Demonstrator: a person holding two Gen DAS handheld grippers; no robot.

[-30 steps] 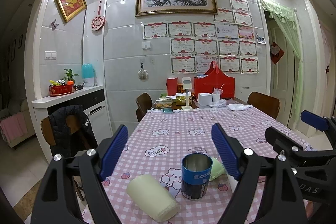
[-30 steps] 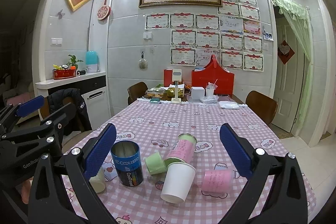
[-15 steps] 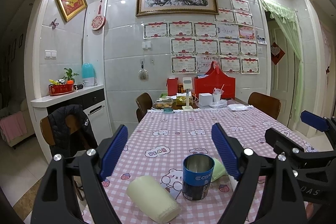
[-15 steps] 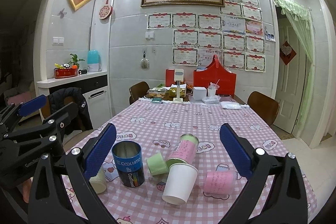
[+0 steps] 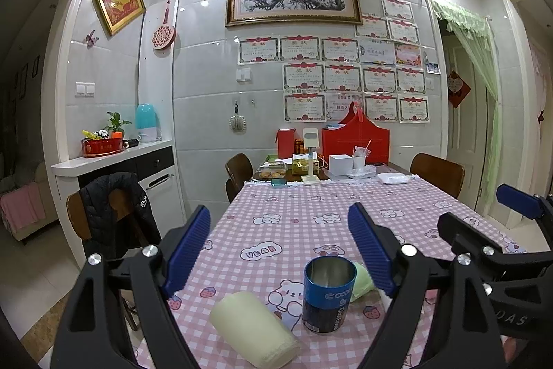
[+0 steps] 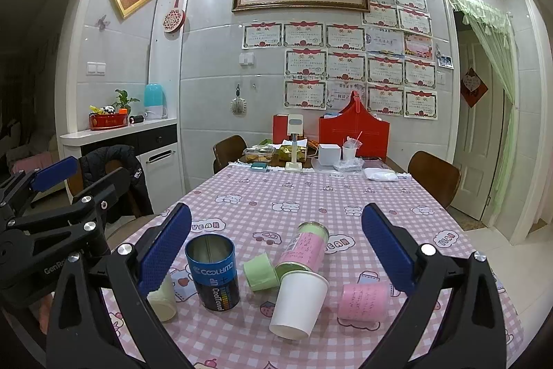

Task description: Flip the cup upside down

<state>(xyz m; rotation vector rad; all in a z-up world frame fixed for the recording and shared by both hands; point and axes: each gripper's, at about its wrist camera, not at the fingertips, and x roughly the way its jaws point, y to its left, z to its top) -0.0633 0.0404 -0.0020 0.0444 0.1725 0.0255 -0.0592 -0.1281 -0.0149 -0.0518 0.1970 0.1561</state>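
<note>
Both views creep slightly closer | blue cup (image 5: 329, 294) upright on tabletop (image 5: 293, 213), mouth up, awaiting flip | left claw (image 5: 281, 251) and right claw (image 6: 276, 246) spread apart, empty, framing cups for approach

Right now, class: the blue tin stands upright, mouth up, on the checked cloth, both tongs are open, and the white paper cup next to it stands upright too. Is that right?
One slip. The white paper cup lies tipped over on its side, as the right wrist view shows. The rest holds: the blue tin stands mouth up on the checked cloth, and the left tongs and right tongs are both open.
</note>
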